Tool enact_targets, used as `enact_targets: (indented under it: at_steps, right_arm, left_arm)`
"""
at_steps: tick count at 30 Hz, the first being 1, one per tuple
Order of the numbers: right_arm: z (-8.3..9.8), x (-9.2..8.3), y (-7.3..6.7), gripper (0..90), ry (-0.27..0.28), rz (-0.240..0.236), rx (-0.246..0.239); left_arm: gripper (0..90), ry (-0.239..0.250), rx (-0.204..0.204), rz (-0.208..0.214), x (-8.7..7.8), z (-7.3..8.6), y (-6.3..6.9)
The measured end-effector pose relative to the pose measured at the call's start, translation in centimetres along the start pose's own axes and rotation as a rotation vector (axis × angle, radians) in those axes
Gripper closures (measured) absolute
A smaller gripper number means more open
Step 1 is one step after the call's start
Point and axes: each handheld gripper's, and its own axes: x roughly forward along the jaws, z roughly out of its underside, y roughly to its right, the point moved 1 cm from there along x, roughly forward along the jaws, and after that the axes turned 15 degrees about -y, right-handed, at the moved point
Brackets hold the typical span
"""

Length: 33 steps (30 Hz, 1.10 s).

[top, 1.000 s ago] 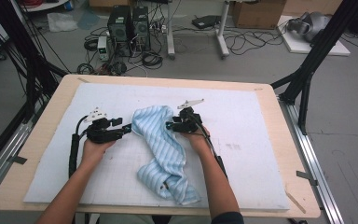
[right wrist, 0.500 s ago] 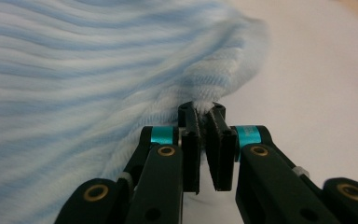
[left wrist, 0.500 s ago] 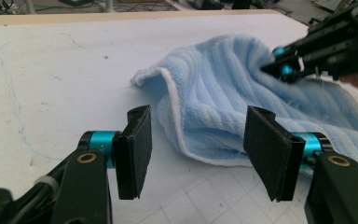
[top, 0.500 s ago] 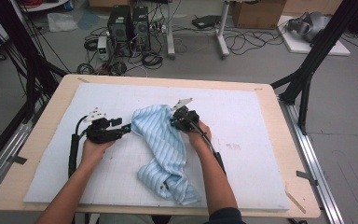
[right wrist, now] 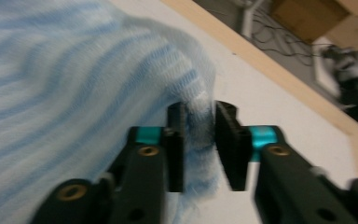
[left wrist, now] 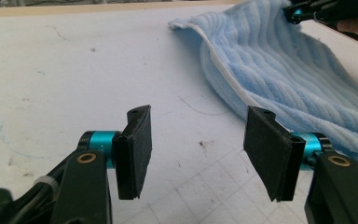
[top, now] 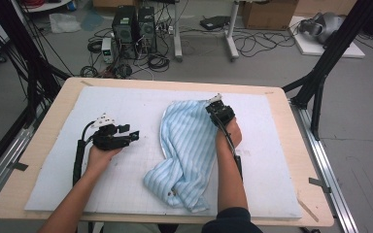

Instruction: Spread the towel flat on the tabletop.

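A light-blue striped towel (top: 187, 150) lay on the white mat (top: 126, 104) that covers the wooden table (top: 301, 160), running from near the mat's far edge, right of centre, down towards its near edge. Its far part had been drawn out fairly flat, while the near part was still bunched and twisted into folds close to the near edge.

The right gripper (top: 213, 104) was seen at the towel's far right corner. In the right gripper view its jaws had just been opening a little after a tighter close, and a wad of the towel's edge (right wrist: 198, 126) was between them; the pads appeared to be still pressing on the cloth, though the blur made this hard to confirm. The corner was being held towards the far edge of the mat.

The left gripper (top: 128, 137) was held low over the bare mat, left of the towel and apart from it. Its pads (left wrist: 137, 149) were spread wide with nothing between them, and the towel's left hem (left wrist: 223, 74) could be seen just ahead and to one side.

The work was judged to be the spreading out of the towel, and to be at an early-to-middle stage: one corner had been taken and the far portion opened. Left to be done, it seemed, were the taking of a second corner or edge by the left gripper and the pulling flat of the crumpled near half.
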Motion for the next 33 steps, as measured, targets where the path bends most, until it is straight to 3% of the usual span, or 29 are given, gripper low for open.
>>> enact_targets:
  at_steps: [3,7,11,15,19,24,27,28,30,32,33]
  right_arm:
    - [0.3,-0.8,0.5,59.7,0.045,-0.077,0.044]
    - [1.5,-2.1,1.9,56.1,0.112,-0.141,0.084]
    - [4.0,-3.1,3.2,52.4,0.138,-0.206,0.117]
    - [6.9,-4.0,4.1,50.0,0.153,-0.287,0.142]
    - [9.3,-4.8,4.2,48.2,0.148,-0.333,0.130]
    - [11.7,-5.1,3.5,47.3,0.164,-0.361,0.105]
    - [11.8,-5.2,3.4,46.1,0.173,-0.390,0.107]
    - [11.7,-5.4,3.4,46.1,0.188,-0.388,0.108]
    - [11.6,-5.5,3.4,45.9,0.198,-0.395,0.108]
    - [11.6,-5.4,3.3,45.8,0.199,-0.396,0.099]
    - [11.6,-5.4,3.3,45.8,0.198,-0.395,0.095]
  left_arm:
    - [42.0,-0.007,0.009,0.015,0.2,0.0,0.2]
    - [41.9,-0.010,0.017,0.041,0.4,-0.1,0.6]
    - [40.6,-0.019,0.010,0.088,0.9,-0.1,1.2]
    - [39.4,-0.027,0.018,0.104,1.5,-0.4,1.9]
    - [39.1,-0.048,0.008,0.113,2.5,-0.7,2.5]
    - [39.0,-0.110,0.041,0.102,4.2,-1.9,3.7]
    - [39.1,-0.127,0.066,0.093,5.3,-2.4,4.6]
    - [39.2,-0.156,0.073,0.094,5.8,-2.6,4.9]
    - [39.2,-0.189,0.099,0.076,6.8,-2.6,5.6]
    - [42.2,-0.244,0.147,0.023,7.4,-2.9,6.3]
    - [42.8,-0.233,0.154,0.013,7.5,-3.0,6.6]
